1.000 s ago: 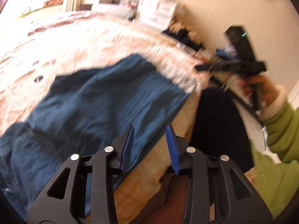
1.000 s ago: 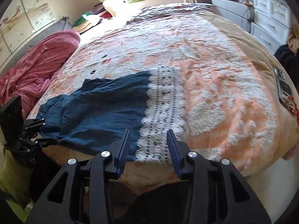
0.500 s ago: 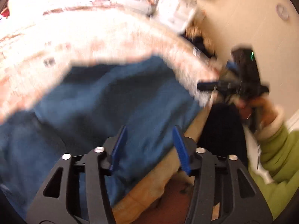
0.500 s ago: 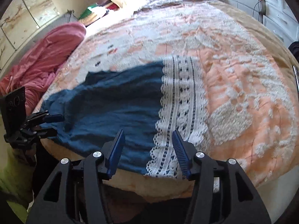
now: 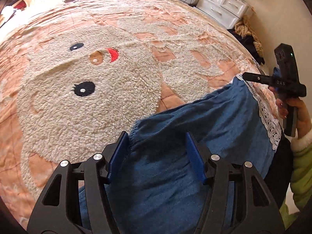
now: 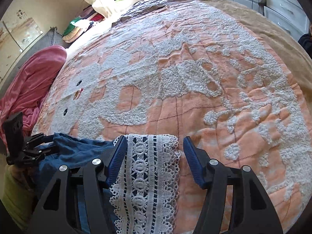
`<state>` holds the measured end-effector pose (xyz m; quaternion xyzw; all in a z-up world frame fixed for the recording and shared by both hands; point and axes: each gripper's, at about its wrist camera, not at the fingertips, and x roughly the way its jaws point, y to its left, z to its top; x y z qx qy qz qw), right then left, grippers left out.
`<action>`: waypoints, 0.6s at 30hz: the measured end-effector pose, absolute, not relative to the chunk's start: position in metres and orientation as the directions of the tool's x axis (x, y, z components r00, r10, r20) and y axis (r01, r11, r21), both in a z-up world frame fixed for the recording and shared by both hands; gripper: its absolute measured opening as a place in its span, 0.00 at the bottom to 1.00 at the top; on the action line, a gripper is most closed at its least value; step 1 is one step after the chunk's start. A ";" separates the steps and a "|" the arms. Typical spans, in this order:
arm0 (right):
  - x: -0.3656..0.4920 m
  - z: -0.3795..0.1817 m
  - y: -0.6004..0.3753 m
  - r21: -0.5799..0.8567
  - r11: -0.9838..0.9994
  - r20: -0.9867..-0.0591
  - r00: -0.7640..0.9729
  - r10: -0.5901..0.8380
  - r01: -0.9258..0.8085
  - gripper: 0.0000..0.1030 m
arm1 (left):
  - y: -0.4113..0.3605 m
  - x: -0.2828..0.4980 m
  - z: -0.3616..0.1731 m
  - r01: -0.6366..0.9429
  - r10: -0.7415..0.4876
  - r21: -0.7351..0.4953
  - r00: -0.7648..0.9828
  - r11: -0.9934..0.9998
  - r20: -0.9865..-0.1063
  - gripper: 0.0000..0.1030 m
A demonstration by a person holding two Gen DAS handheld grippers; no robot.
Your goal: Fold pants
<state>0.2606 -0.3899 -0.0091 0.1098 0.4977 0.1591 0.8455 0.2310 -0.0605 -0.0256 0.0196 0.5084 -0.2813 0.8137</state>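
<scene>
Blue pants with a white lace hem lie on the near edge of the bed. My left gripper stands open over the far edge of the blue cloth, which bunches up between its blue pads. Cloth touches the left pad, but nothing is pinched. My right gripper hovers over the far end of the lace hem with its jaws opening; the lace lies loose between them. Each gripper shows in the other's view: the right gripper at the lace corner, the left gripper at the waist end.
A peach bedspread with fluffy white bear patterns covers the bed beyond the pants. A pink blanket is heaped at the bed's left side. White drawers and a clothes pile stand at the right wall. A green sleeve holds the right gripper.
Both grippers have moved forward and down over the pants to their far edge. Both pairs of jaws have spread wider. The far edge of the blue cloth now stands ruffled between the left jaws.
</scene>
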 end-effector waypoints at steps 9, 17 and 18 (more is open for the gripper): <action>0.250 -0.020 -0.370 0.254 0.934 -0.823 0.451 0.346 -0.253 0.46 | -0.056 0.248 -0.027 0.458 -0.497 -0.324 0.332 0.828 -0.802 0.07; 0.250 -0.023 -0.369 0.288 0.917 -0.811 0.438 0.387 -0.276 0.34 | -0.061 0.251 -0.036 0.443 -0.520 -0.365 0.303 0.819 -0.799 0.18; 0.250 -0.024 -0.369 0.308 0.911 -0.809 0.429 0.402 -0.274 0.31 | -0.062 0.250 -0.036 0.443 -0.511 -0.354 0.311 0.824 -0.801 0.16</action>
